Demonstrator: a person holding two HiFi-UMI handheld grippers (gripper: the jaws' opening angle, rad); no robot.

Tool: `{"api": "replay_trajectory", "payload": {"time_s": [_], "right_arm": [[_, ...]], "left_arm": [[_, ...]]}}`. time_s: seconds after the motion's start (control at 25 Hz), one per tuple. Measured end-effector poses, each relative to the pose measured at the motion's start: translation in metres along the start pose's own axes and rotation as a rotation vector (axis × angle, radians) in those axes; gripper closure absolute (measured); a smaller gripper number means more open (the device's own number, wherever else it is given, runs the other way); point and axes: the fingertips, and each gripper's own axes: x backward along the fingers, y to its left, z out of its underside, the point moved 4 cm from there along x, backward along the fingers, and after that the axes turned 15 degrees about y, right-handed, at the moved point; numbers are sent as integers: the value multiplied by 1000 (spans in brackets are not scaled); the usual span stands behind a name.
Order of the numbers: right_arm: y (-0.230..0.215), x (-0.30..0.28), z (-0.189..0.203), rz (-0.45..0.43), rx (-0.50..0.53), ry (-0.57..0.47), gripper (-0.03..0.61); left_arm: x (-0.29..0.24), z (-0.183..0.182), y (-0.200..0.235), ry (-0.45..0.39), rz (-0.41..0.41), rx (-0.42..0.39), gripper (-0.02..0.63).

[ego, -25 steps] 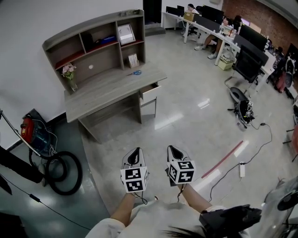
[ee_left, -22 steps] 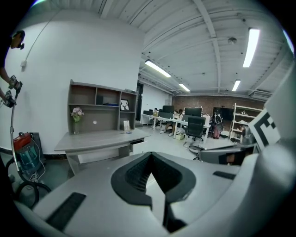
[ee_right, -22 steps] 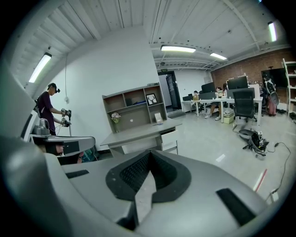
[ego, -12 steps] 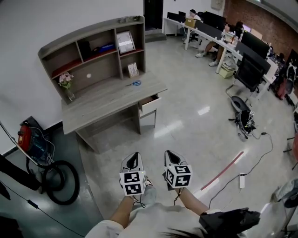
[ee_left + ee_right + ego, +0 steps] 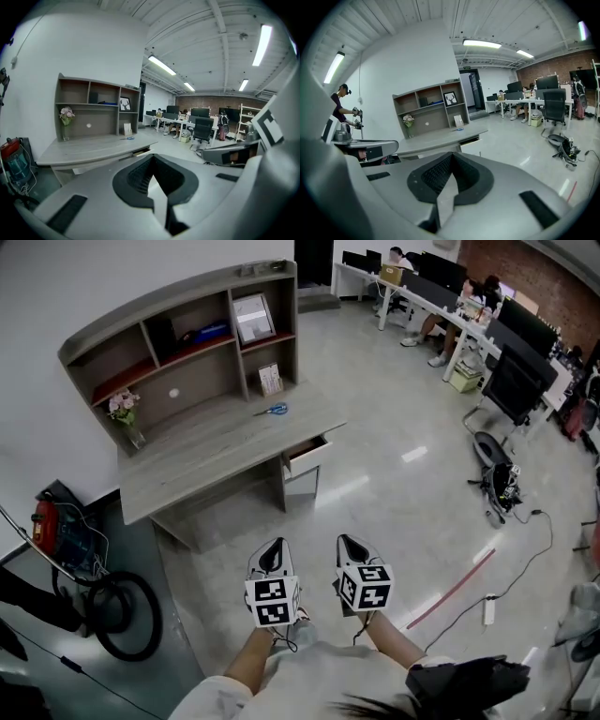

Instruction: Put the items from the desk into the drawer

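Note:
A grey desk (image 5: 216,442) with a shelf unit stands against the white wall ahead. Blue-handled scissors (image 5: 272,410) lie on its top, towards the right end. Below that end its drawer (image 5: 307,454) is pulled partly out. My left gripper (image 5: 272,554) and right gripper (image 5: 349,547) are side by side over the floor, well short of the desk. Both are shut with nothing between the jaws. The left gripper view shows the desk (image 5: 89,147) and scissors (image 5: 125,138) far beyond the left gripper (image 5: 152,176). The right gripper view shows the same drawer (image 5: 469,139) beyond the right gripper (image 5: 449,173).
On the shelves are a flower vase (image 5: 124,409), a framed picture (image 5: 253,318), a small card (image 5: 271,379) and a blue item (image 5: 208,333). A red machine (image 5: 56,521) with a black hose ring (image 5: 122,615) stands left. Cables (image 5: 487,587) and a backpack (image 5: 494,470) lie right.
I have moved nearer to the desk, which now looks larger and closer in the head view. Both grippers came along side by side, still shut.

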Motion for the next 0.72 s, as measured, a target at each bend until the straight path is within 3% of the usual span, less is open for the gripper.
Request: {"api": "replay_trajectory", "payload": {"time_s": [0.36,0.72], "right_arm": [[2,-46,-50,-13,57,-5,580],[-4,-77,-65,0,60,32,580]], "left_arm": [[-44,-31,23,-7,14,18,617],[-74,-47,41,7,23,22,617]]}}
